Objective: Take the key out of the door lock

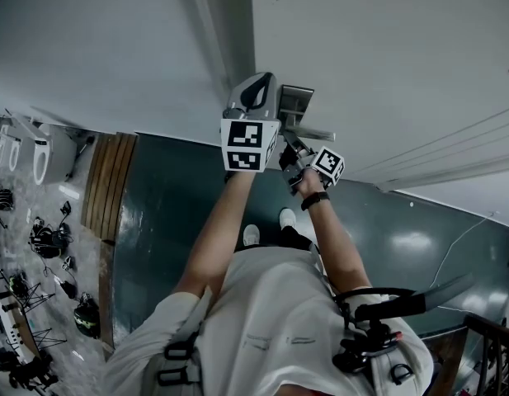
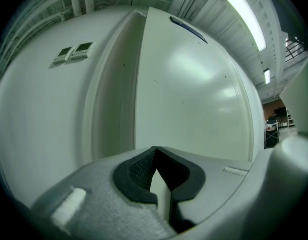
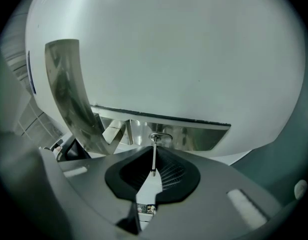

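Up close, the right gripper view shows what the head view hides: the right gripper's (image 3: 153, 164) fingers clamp the key (image 3: 154, 155), seen edge-on at twelve o'clock, its tip in the lock cylinder (image 3: 160, 136) of the steel plate (image 3: 198, 134). The left gripper view shows the left gripper's (image 2: 154, 154) fingers pressed together, empty, facing the white door (image 2: 193, 84).

Door (image 3: 193, 59) closes off all passage ahead. Door handle (image 3: 69, 99) arches just left of the right claw (image 3: 154, 170), whose gap the key (image 3: 154, 154) fills. Left claw (image 1: 256, 89) crowds the handle's left side. Open room lies to the right.
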Demonstrator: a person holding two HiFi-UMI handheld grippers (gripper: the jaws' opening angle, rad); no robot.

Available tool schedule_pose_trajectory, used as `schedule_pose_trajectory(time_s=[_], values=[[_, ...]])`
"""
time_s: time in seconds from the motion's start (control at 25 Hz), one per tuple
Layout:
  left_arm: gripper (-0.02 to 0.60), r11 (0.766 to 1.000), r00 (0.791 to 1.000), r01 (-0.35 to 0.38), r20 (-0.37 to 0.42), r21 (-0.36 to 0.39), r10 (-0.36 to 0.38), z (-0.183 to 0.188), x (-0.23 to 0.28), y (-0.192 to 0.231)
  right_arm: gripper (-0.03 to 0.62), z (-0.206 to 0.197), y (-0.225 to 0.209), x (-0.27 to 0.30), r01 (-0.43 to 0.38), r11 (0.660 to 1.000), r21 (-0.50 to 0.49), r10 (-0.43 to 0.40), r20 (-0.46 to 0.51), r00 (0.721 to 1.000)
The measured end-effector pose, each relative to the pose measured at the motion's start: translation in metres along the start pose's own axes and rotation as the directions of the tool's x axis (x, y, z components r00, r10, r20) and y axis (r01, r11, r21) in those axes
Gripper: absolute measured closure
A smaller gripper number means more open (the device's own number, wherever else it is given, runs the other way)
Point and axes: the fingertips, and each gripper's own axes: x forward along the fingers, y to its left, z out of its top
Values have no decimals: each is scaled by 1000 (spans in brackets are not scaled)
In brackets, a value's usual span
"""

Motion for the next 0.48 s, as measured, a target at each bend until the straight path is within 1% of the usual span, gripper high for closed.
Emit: schedule_pose_trajectory(time_s=[0.08, 0.2, 0.36, 0.48], values=[[580, 1000, 1000, 2, 2, 2, -2, 1, -1, -1, 566, 0, 2, 0, -20, 1000, 19, 20, 13, 1000], [580, 1000, 1000, 6, -4, 9, -6, -1, -1, -1, 566, 0, 2, -2, -21, 998, 52, 20, 32, 999], [580, 1000, 1000, 7, -4, 16, -7, -1, -1, -2, 566, 1, 2, -5, 0, 998, 63, -3, 42, 999], [580, 1000, 1000, 1, 0, 26, -1, 2, -2, -1, 566, -7, 3, -12, -8, 999, 47, 7, 25, 1000]])
